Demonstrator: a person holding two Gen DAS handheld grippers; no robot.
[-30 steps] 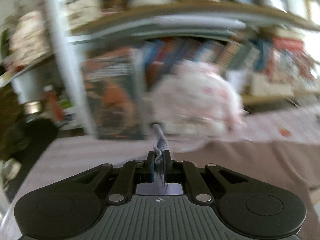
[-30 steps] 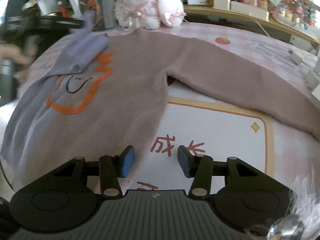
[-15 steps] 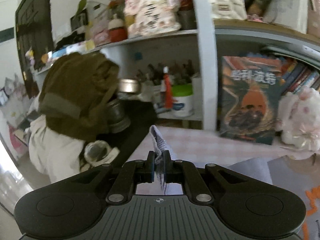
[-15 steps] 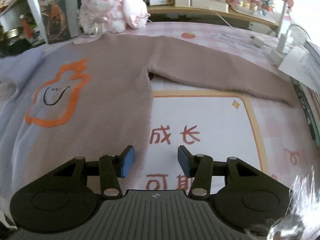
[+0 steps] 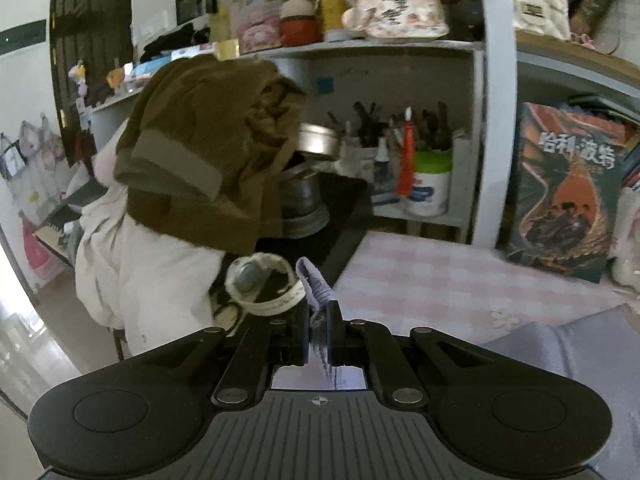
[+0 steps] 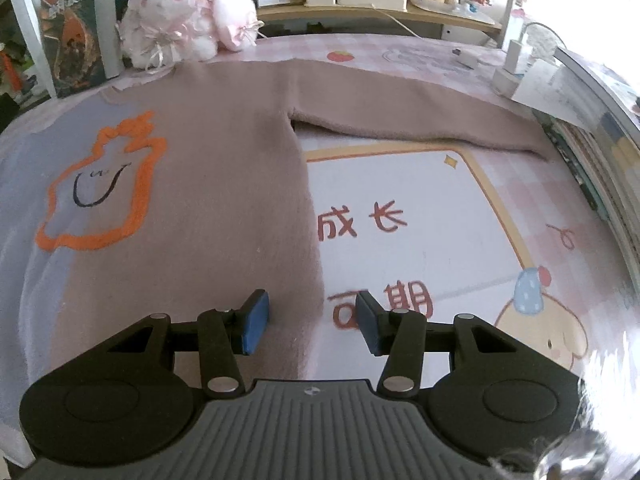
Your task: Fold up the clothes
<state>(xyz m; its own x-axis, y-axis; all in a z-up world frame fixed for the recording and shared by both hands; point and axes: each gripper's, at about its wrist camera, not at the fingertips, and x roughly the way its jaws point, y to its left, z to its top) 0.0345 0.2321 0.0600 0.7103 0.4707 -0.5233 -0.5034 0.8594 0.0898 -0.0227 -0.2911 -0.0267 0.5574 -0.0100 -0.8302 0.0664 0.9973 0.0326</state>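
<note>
Sweater (image 6: 224, 184) lies flat on worktop (image 6: 560, 216), right sleeve (image 6: 420, 116) outstretched far right; no fold visible yet. Left hand-held gripper (image 5: 318, 320) pinches lilac cuff (image 5: 316, 284). Right hand-held gripper (image 6: 312, 320) half open, empty, over near hem.
</note>
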